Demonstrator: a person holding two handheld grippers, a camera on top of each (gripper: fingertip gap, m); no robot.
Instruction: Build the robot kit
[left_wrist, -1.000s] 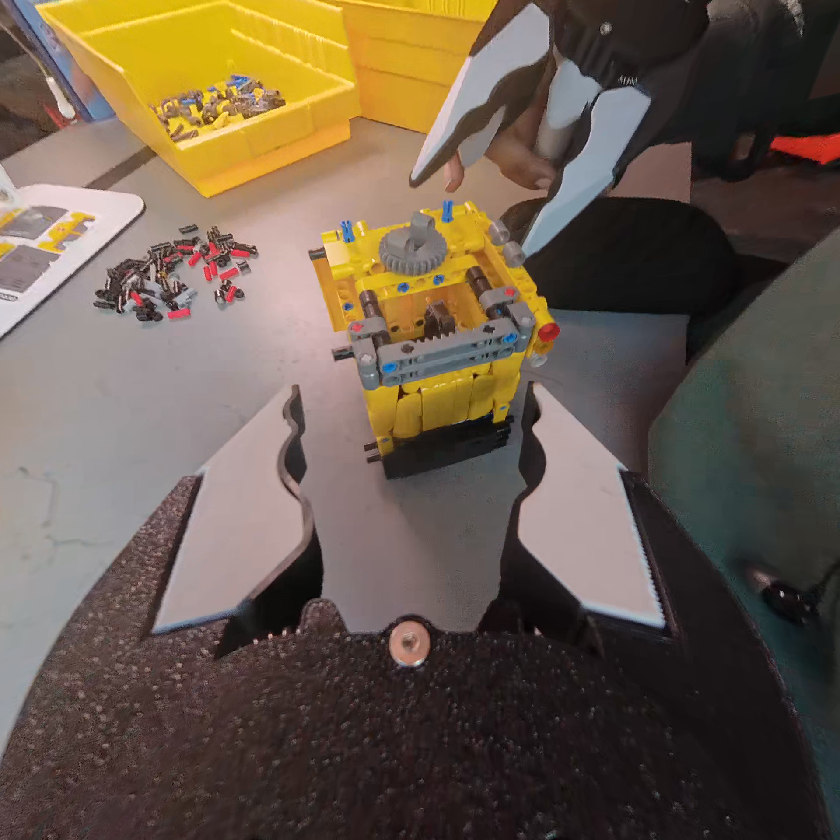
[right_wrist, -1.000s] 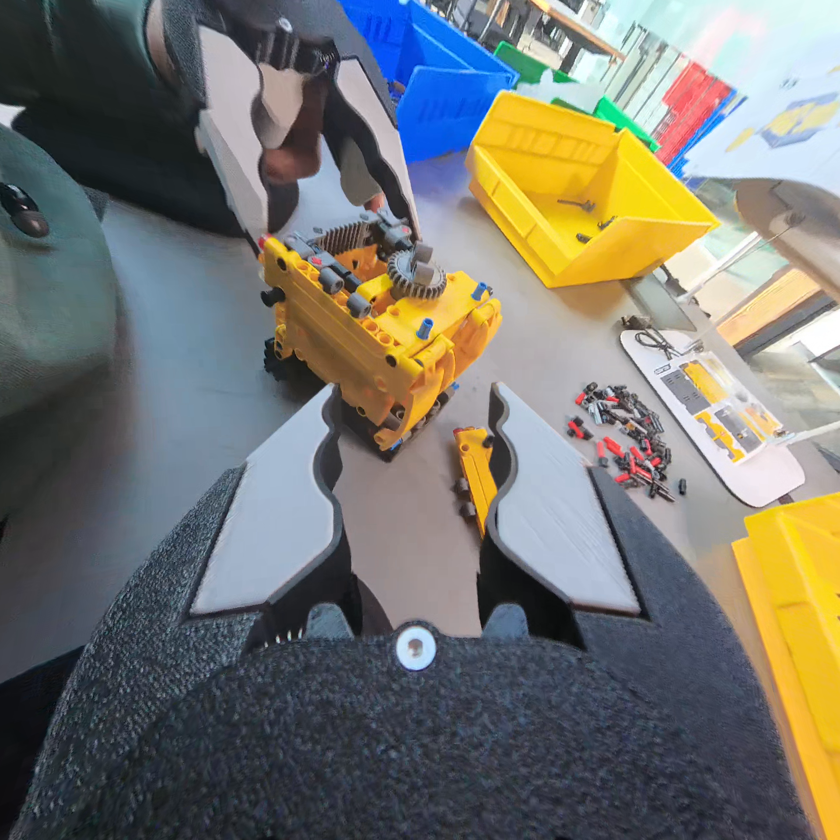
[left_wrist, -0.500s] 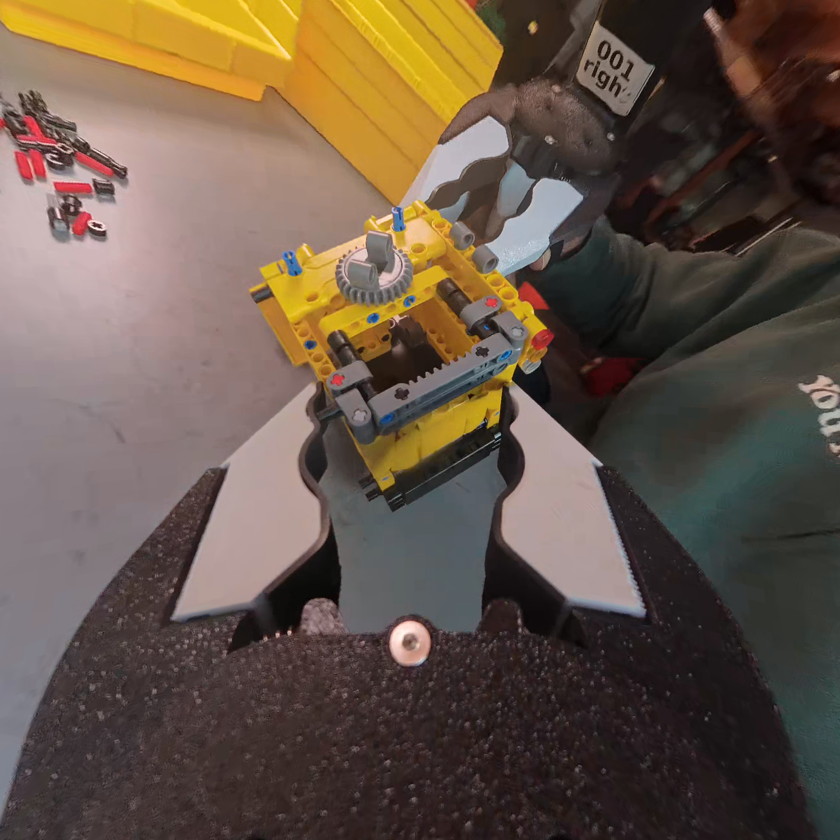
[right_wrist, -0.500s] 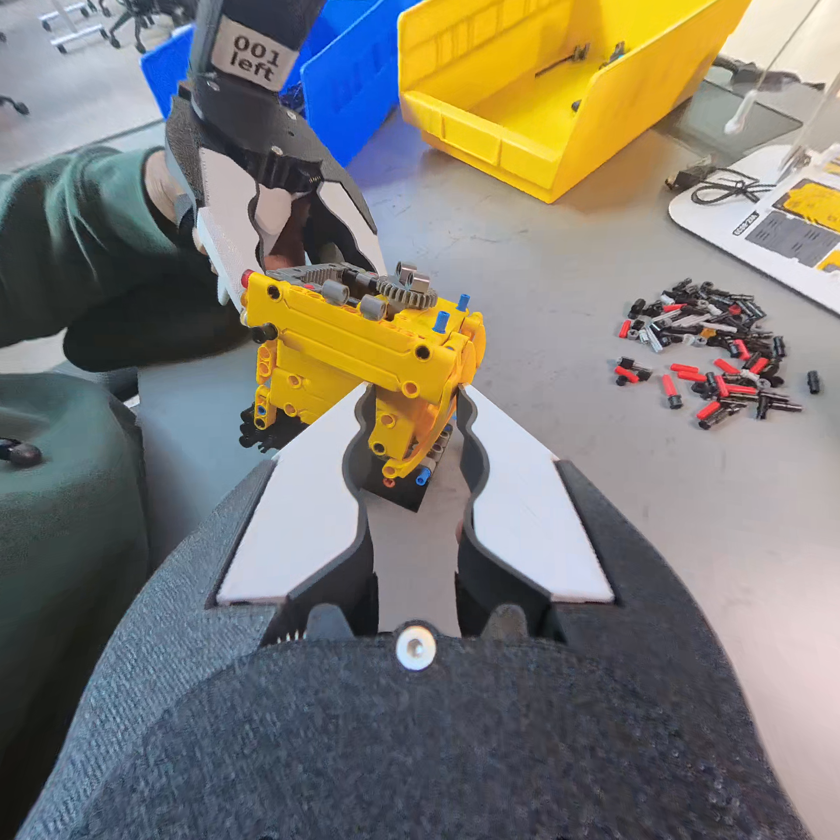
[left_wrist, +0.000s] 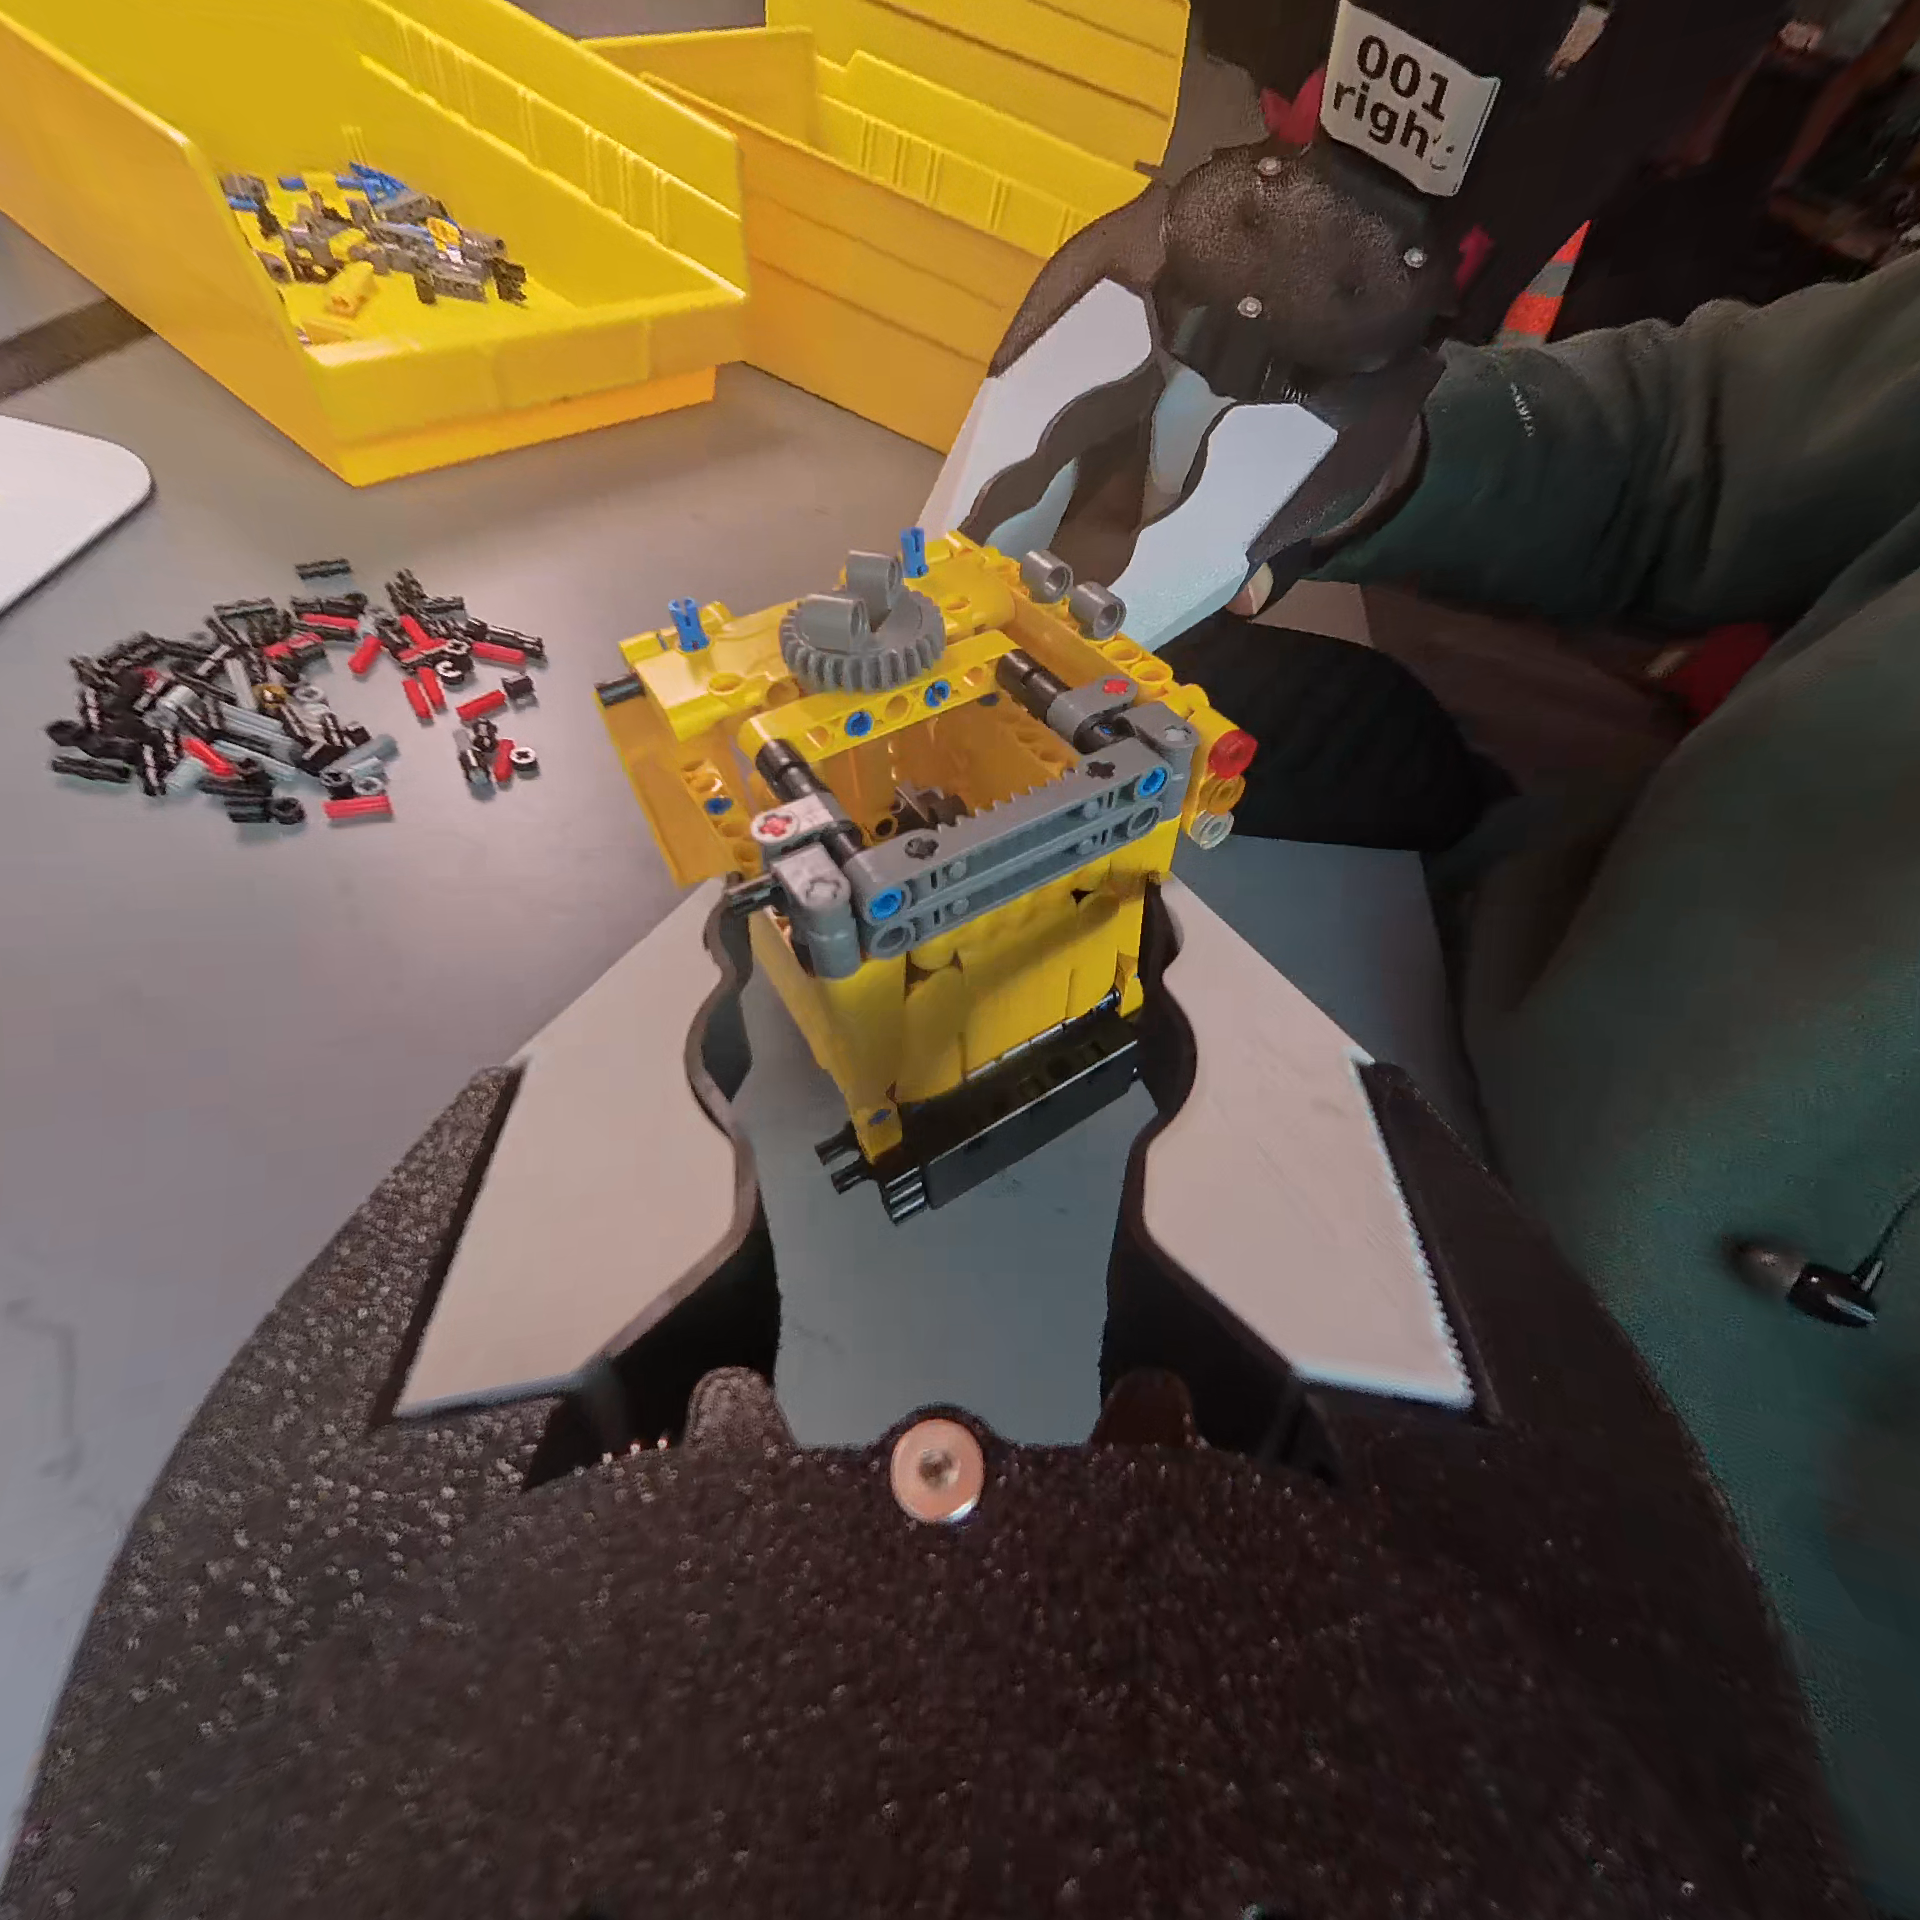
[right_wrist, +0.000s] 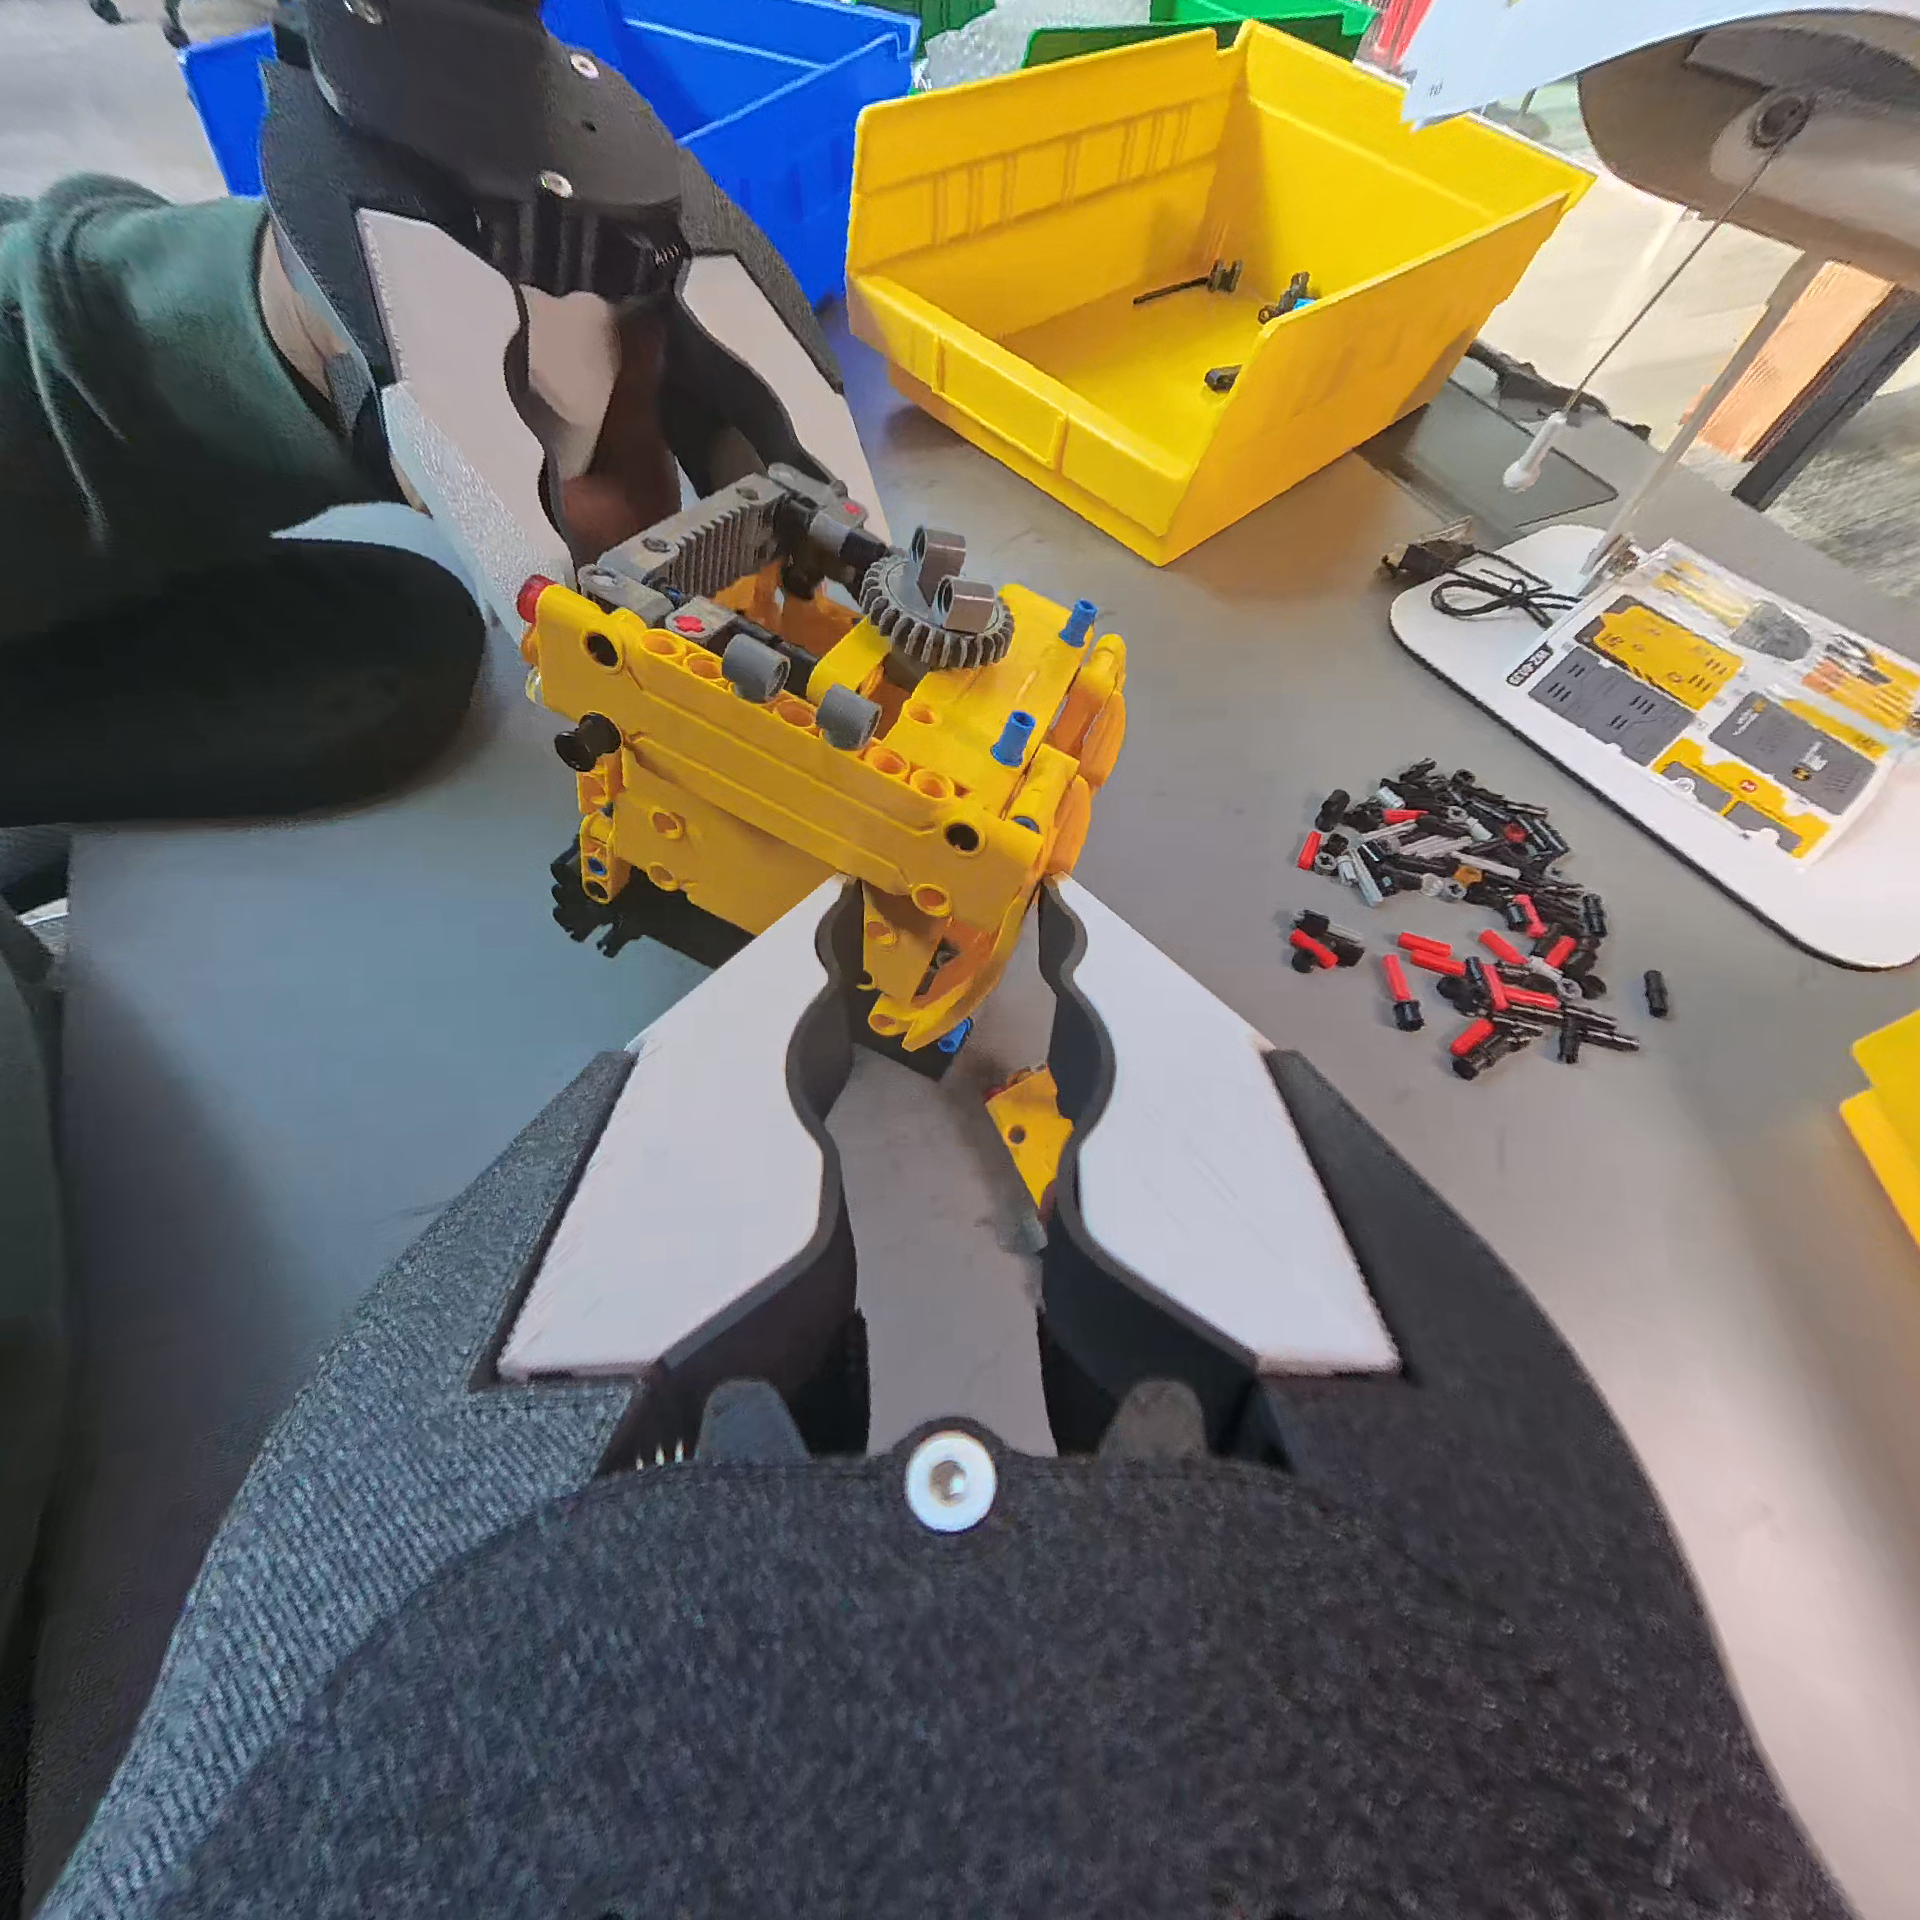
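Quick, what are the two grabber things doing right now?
Left gripper: shut on the yellow brick model.
Right gripper: shut on the same model's other end.

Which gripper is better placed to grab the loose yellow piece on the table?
Right, likely: the loose yellow piece lies beside the fingers of the right gripper; the left gripper grips the yellow model from its far side.

workshop: yellow parts bins (left_wrist: 499, 343) on grey worktable (left_wrist: 260, 987).

yellow bins (right_wrist: 1195, 312), blue bin (right_wrist: 748, 94), loose pins (left_wrist: 281, 696), instruction sheet (right_wrist: 1714, 707)
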